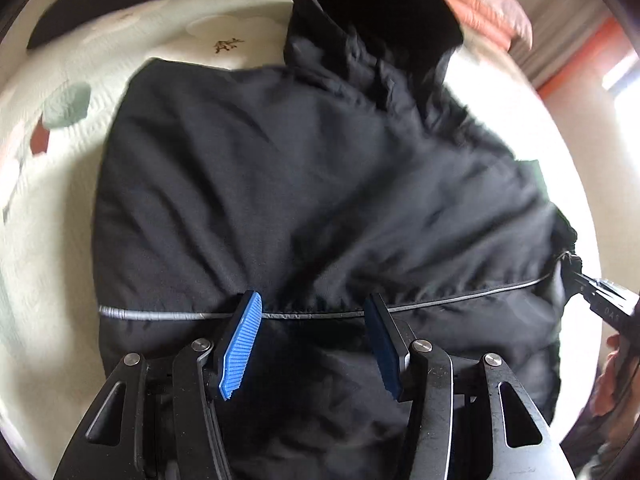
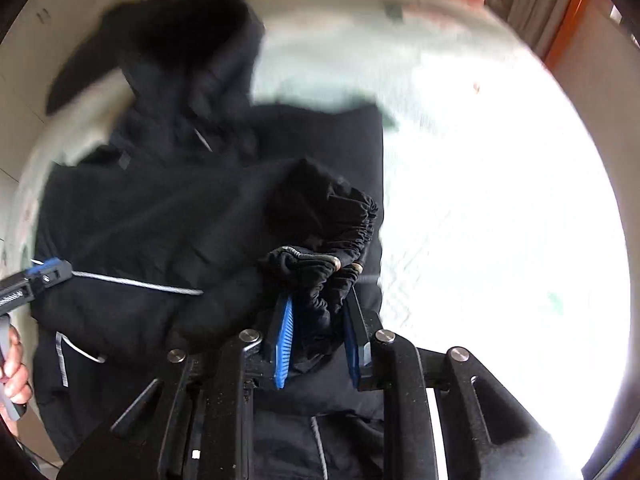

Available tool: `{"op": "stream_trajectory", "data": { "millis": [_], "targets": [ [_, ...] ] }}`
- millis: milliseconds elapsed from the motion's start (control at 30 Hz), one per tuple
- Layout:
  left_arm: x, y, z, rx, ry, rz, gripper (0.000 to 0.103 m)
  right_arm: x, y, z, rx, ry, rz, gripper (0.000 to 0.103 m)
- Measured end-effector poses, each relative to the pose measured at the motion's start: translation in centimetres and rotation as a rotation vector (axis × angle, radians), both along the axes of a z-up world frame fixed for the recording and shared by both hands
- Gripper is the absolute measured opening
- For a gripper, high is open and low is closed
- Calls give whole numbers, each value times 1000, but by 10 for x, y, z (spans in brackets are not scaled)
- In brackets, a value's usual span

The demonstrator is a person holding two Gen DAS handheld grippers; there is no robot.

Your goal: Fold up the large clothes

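Observation:
A black hooded jacket lies spread on the bed, its hood at the far end. A grey reflective stripe runs across it. My left gripper points down onto that stripe, and the fabric is puckered between its blue pads, which stand fairly wide apart. It shows at the jacket's left edge in the right wrist view. My right gripper is shut on a bunched black edge of the jacket, next to a gathered elastic cuff. In the left wrist view it sits at the stripe's right end.
The bed wears a cream quilt with a floral print, brightly lit on the right. A pink blanket lies at the far end near a curtain and an orange strip. A person's hands hold the grippers.

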State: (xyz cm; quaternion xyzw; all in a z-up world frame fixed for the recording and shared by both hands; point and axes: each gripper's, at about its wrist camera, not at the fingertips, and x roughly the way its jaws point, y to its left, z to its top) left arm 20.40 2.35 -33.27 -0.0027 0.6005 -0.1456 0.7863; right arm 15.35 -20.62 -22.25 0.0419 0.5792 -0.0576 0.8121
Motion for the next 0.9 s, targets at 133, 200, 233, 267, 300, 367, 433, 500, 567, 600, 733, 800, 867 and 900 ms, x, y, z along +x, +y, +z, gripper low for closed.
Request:
{"op": "stream_trajectory", "data": {
  "millis": [133,200,233,267,300,367,433,500,567,600,733,800,867,900],
  "targets": [
    [0,-2,-2,15,-14,-27,57,3,-8,-13,50,-15,-2,34],
    [1,3,6,-9,2,-19,57,0,-19,0,104,-4,-14,37],
    [1,6,11,-27,6,-12,57,-3,-24,10,112,-1,-22,40],
    [1,9,20,-44,4,-5,57,-6,-26,22,101,-8,-28,54],
    [0,13,30,-54,-13,2,57,-10,-26,37,75,-28,-32,58],
    [1,17,48,-59,-54,-1,57,-13,-17,64,67,-78,-12,61],
    [6,16,59,-40,-82,-2,57,-6,-3,84,103,-123,32,62],
    [17,16,59,-26,-91,14,57,17,27,87,116,-142,99,62],
    [31,17,49,4,-69,51,57,44,60,78,101,-157,161,62],
    [37,19,40,3,-58,67,57,60,75,70,102,-153,190,62],
    [52,27,8,22,-31,87,57,98,103,5,51,-4,198,60],
    [55,28,-3,17,-14,91,57,110,109,-20,45,29,196,59],
    [56,26,-8,26,-20,84,57,113,115,-20,11,23,201,59],
    [57,24,-8,39,-21,77,57,116,117,-20,4,30,198,59]
  ]
}}
